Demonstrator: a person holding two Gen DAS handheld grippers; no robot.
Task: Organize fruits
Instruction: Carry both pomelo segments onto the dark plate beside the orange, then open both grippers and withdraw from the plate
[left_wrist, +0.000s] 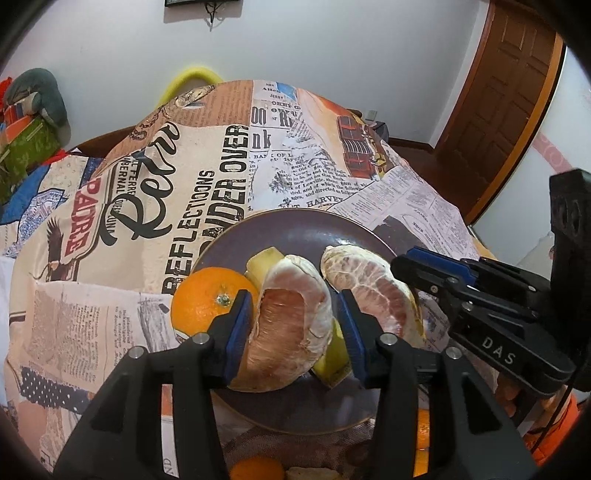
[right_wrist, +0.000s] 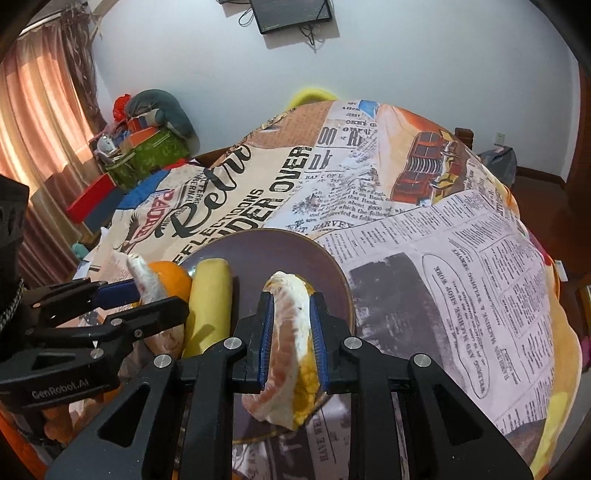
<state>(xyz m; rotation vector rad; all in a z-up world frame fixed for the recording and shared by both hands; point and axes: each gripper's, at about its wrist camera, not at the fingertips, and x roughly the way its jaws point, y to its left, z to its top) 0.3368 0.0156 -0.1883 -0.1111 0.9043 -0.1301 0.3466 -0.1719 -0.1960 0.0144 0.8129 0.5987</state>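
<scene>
The left hand-held gripper (left_wrist: 295, 332) has its blue ribbed pads either side of a fat peeled pomelo wedge (left_wrist: 291, 321), pale and veined with white pith over pinkish flesh. The left pad lies against the fruit, but on the right a thin gap seems to show, so whether the wedge is truly pinched I cannot tell.

The right hand-held gripper (right_wrist: 291, 339) is clenched on a thinner pomelo segment (right_wrist: 288, 350), a curved crescent with stringy membrane and a strip of bumpy yellow rind along its right edge.

Both pieces sit over a round, matte purple-brown plate (right_wrist: 295, 251) with a lighter rim. Just left of the left hand-held gripper's left finger, a smooth, glossy orange (left_wrist: 207, 299) rests at the plate's edge, its green stem scar facing up. Between the two hand-held grippers lies a smooth, pale yellow, rounded strip (right_wrist: 208, 306), probably thick pomelo peel.

Beyond both sets of fingertips, the counter (right_wrist: 424, 295) spreads away under a slightly rumpled cloth printed with old newspaper type.
</scene>
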